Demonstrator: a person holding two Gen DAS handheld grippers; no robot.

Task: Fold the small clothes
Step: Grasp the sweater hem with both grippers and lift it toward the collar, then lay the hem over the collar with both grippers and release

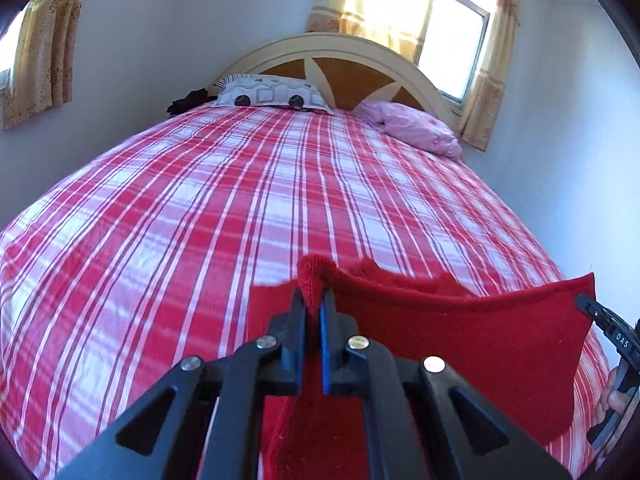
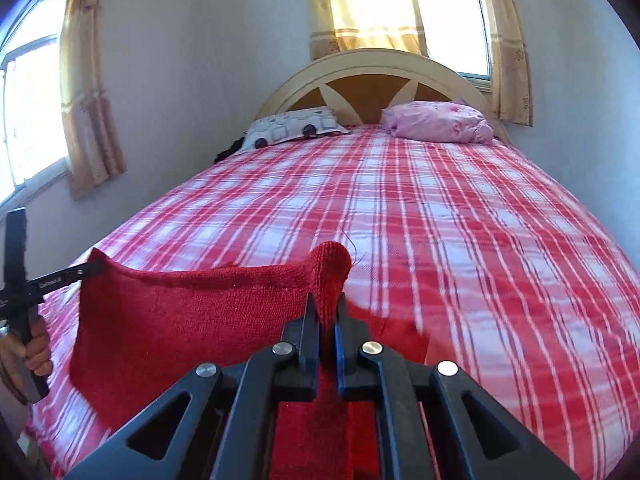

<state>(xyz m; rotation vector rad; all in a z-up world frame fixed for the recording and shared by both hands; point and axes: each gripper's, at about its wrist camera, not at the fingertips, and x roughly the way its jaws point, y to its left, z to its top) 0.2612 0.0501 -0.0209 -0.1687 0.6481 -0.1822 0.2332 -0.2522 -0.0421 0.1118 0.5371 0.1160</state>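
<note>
1. Left tongs (image 1: pixel 313 300) are clamped on a bunched corner of the red knit cloth (image 1: pixel 480 344), with a nub of fabric poking up past the fingertips.
2. Right tongs (image 2: pixel 329 306) are pinched tight on the opposite corner of the same cloth (image 2: pixel 180 320), and a rounded knit tip sticks out above them.
3. The cloth hangs stretched between the two tongs, its top edge sagging in a shallow curve, held up over the near end of the bed (image 1: pixel 200 200).
4. From the left camera, the right tongs' handle and the person's right hand (image 1: pixel 612 400) show at the far right edge, just past the cloth's corner.
5. From the right camera, the left hand (image 2: pixel 34 354) grips its handle at the far left.
6. Up by the headboard (image 2: pixel 376 68) sit a patterned pillow (image 2: pixel 296 126) and a pink pillow (image 2: pixel 438 122).
7. Sunlit curtains (image 2: pixel 368 4) hang behind.
</note>
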